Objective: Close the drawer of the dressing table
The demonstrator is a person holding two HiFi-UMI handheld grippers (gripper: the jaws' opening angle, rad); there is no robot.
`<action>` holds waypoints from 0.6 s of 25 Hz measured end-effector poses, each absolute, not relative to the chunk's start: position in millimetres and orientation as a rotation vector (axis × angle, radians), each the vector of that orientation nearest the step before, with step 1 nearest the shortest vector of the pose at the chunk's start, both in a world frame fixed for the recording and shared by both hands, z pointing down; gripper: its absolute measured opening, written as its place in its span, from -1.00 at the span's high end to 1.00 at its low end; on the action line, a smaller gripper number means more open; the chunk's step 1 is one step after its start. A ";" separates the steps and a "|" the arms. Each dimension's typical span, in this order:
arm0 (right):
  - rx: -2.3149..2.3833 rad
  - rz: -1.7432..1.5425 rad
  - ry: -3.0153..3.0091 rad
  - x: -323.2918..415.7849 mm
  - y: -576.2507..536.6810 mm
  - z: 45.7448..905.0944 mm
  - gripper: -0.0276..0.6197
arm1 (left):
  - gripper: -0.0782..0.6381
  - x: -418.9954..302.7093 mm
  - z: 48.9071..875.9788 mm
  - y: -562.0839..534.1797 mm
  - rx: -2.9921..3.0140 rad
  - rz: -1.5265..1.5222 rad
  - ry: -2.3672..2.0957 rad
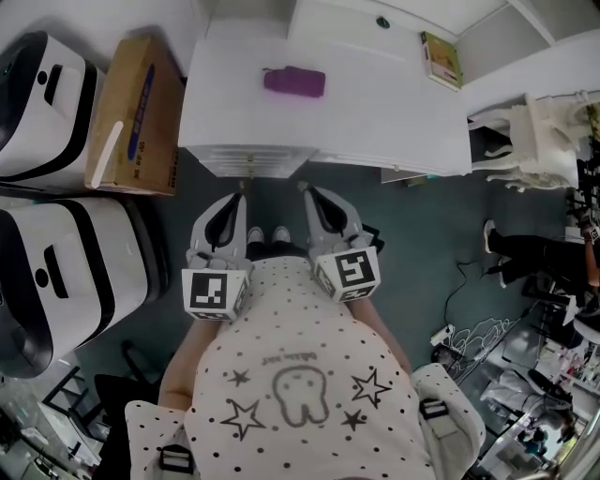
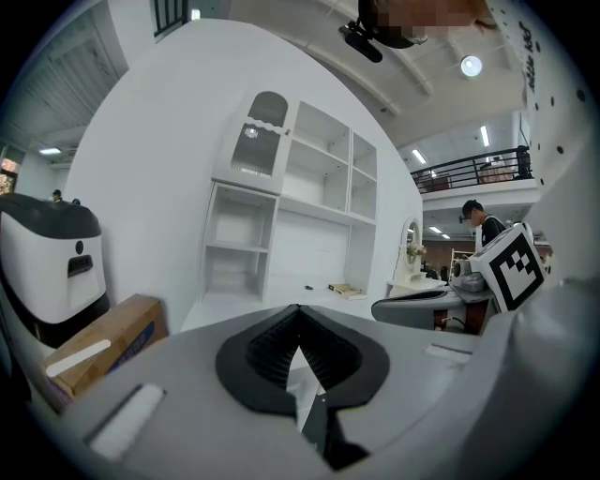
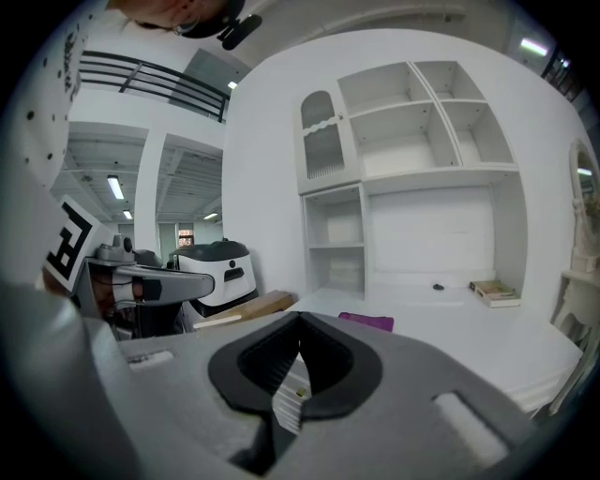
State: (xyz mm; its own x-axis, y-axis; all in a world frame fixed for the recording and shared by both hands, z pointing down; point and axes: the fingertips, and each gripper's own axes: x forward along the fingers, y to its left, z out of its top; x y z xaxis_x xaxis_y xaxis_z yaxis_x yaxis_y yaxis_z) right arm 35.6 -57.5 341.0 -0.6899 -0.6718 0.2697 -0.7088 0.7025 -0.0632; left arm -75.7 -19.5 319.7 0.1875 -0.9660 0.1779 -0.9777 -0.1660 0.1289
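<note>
The white dressing table (image 1: 375, 122) stands in front of me, and its shelved back shows in both gripper views. The drawer front (image 1: 253, 161) is a ridged white strip under the top's near edge; I cannot tell how far it stands out. My left gripper (image 1: 240, 197) points at that strip just below it, jaws together and empty, as the left gripper view (image 2: 298, 309) also shows. My right gripper (image 1: 304, 190) is alongside, its tips near the strip's right end. Its jaws meet with nothing between them in the right gripper view (image 3: 300, 319). Whether either tip touches the drawer is unclear.
A purple case (image 1: 293, 82), a book (image 1: 441, 59) and a small dark knob (image 1: 382, 22) lie on the tabletop. A cardboard box (image 1: 136, 117) and two white machines (image 1: 42, 103) (image 1: 66, 272) stand at the left. At the right are a white chair (image 1: 544, 131) and a person (image 1: 525, 253).
</note>
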 end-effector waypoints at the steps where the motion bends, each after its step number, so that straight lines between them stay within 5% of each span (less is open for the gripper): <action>1: 1.093 0.225 -2.690 33.7 -55.2 340.9 0.91 | 0.80 -73.6 319.9 -18.8 2.257 0.096 -1.872; 15: 0.973 0.120 -2.715 15.1 -37.6 332.7 0.91 | 0.80 -67.0 325.4 -14.7 2.257 0.107 -1.839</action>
State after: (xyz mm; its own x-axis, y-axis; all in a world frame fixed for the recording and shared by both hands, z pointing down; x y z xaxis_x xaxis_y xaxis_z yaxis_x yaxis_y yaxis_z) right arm 15.1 -37.6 332.7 -0.7441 -0.6135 0.2646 -0.6345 0.7729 0.0079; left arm -67.0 -14.7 325.4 0.2106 -0.9570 0.1993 -0.9737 -0.1872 0.1297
